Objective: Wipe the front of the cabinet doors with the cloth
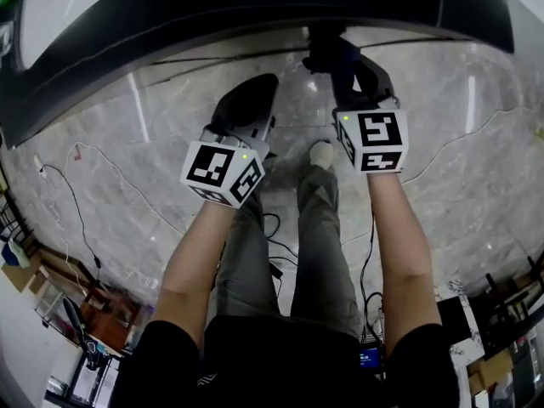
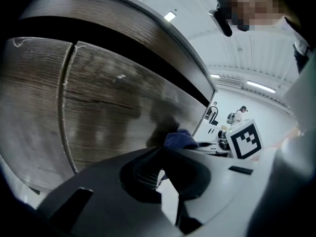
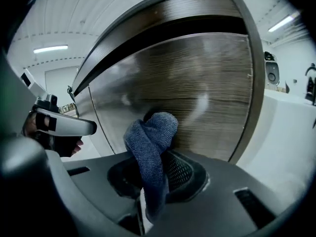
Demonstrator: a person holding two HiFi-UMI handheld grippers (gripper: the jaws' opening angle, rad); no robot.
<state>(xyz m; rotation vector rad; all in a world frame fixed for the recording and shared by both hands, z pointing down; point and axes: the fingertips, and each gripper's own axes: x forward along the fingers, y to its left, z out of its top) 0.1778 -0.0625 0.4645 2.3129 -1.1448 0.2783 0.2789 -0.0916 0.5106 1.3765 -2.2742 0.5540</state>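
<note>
The right tool (image 3: 150, 174) is clamped on a blue cloth (image 3: 150, 132), whose bunched end sits against the wood-grain cabinet door (image 3: 207, 83) under the dark worktop edge (image 1: 255, 11). The left tool (image 2: 162, 164), jaws together and empty, hangs just beside it. Cables (image 1: 81, 206) trail over the marble floor (image 1: 476, 168).

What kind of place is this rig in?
Probably an indoor lab or workshop, not a home: wood-grain cabinet doors under a counter, loose cables across the polished stone-look floor, ceiling strip lights.
</note>
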